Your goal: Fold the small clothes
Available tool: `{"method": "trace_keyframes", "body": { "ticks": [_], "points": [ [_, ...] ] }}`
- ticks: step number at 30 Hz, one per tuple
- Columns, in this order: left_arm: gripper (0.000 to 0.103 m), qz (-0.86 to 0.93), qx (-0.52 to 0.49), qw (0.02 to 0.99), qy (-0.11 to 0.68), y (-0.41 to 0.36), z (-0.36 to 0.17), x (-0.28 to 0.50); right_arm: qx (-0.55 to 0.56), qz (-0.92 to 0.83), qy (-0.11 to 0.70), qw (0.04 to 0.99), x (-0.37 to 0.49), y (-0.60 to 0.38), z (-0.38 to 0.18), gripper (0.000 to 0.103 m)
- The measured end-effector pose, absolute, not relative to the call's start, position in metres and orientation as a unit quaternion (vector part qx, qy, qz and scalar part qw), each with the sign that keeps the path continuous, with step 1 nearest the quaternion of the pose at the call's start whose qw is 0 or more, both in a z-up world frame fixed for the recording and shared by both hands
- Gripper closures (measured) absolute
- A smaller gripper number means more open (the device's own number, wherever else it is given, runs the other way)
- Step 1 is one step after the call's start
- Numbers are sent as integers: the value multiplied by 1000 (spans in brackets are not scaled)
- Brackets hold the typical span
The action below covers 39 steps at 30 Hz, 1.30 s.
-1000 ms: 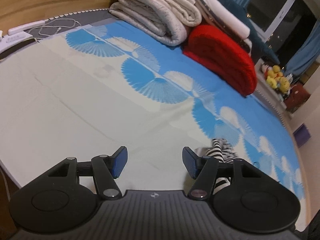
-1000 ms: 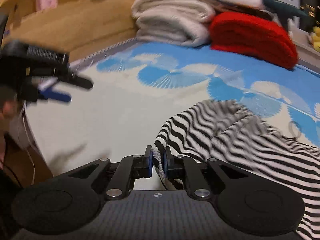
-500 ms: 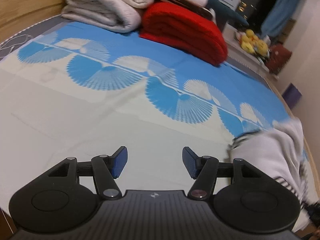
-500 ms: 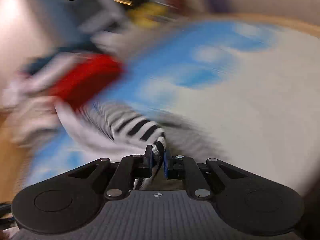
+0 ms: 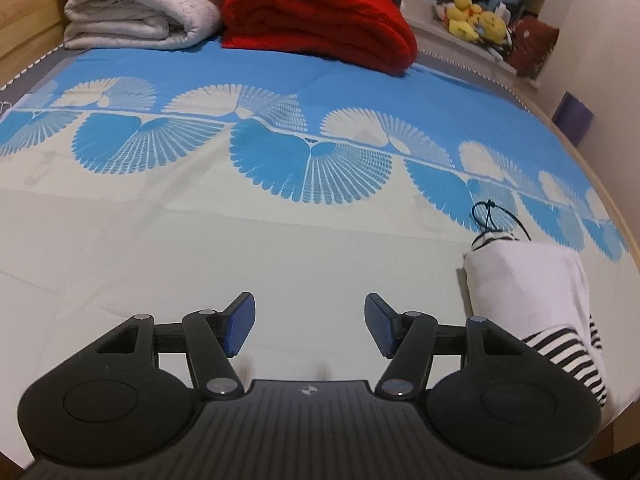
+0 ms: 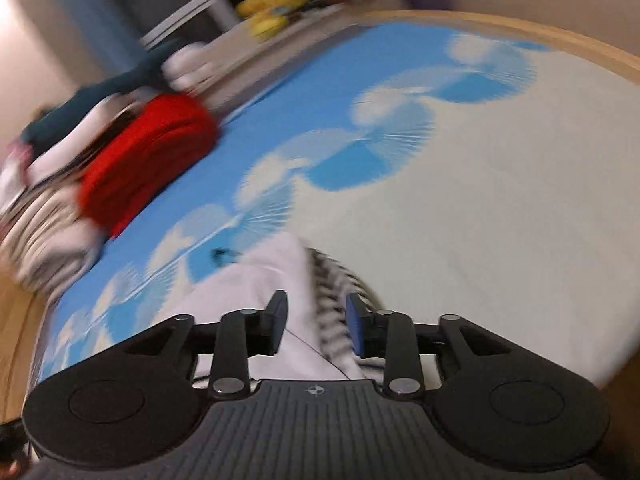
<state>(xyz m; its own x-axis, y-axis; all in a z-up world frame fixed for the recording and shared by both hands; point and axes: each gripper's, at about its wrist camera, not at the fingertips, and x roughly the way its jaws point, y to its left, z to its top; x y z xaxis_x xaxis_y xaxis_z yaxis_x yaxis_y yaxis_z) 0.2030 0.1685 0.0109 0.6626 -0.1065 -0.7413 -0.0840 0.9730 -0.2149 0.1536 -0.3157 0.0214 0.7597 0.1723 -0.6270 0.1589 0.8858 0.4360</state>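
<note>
Opening up right over the striped garment (image 6: 320, 308), the right claw (image 6: 316, 326) has cloth between its pads but isn't pinching it, the left claw (image 5: 310, 330) sits wide open and empty with that garment off to its right, red blanket (image 5: 316, 12) beyond on the bed (image 5: 200, 248).

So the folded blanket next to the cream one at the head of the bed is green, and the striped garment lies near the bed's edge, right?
Not quite: the folded blanket beside the cream blanket is red, not green, as the left wrist view shows. The striped garment does lie near the bed's edge.
</note>
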Motion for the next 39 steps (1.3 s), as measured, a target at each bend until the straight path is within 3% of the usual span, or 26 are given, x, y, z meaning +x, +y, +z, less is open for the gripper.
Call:
{"method": "trace_keyframes", "body": {
  "ticks": [2, 6, 14, 16, 17, 19, 20, 24, 27, 31, 37, 39],
  "points": [
    [37, -4, -111, 904, 412, 167, 10, 202, 212, 42, 366, 905, 183, -317, 25, 58],
    [37, 2, -97, 907, 409, 168, 9, 199, 198, 69, 399, 893, 235, -325, 11, 57],
    [37, -14, -36, 919, 392, 148, 12, 190, 381, 52, 443, 810, 290, -340, -65, 56],
    [36, -30, -14, 920, 391, 127, 11, 188, 379, 60, 447, 808, 299, -339, -67, 57],
    [34, -37, -12, 920, 391, 114, 10, 188, 378, 60, 446, 809, 302, -339, -66, 57],
    [31, -59, -28, 918, 392, 86, 10, 189, 394, 80, 443, 801, 307, -338, -66, 89],
    [30, -72, -38, 917, 391, 69, 11, 191, 389, 81, 435, 808, 306, -338, -60, 99],
    [18, -135, -86, 909, 385, -2, 13, 202, 394, 113, 322, 853, 296, -354, -17, 99],
    [18, -164, -120, 889, 410, -41, -4, 213, 350, 71, 374, 856, 306, -354, -32, 99],
    [16, -157, -88, 850, 494, -69, -64, 212, 348, 37, 402, 846, 310, -359, -48, 99],
    [16, -165, -128, 843, 496, -48, -79, 196, 304, 35, 443, 843, 320, -345, -63, 99],
    [16, -165, -112, 846, 495, -53, -75, 196, 307, 40, 444, 841, 319, -345, -65, 92]
  ]
}}
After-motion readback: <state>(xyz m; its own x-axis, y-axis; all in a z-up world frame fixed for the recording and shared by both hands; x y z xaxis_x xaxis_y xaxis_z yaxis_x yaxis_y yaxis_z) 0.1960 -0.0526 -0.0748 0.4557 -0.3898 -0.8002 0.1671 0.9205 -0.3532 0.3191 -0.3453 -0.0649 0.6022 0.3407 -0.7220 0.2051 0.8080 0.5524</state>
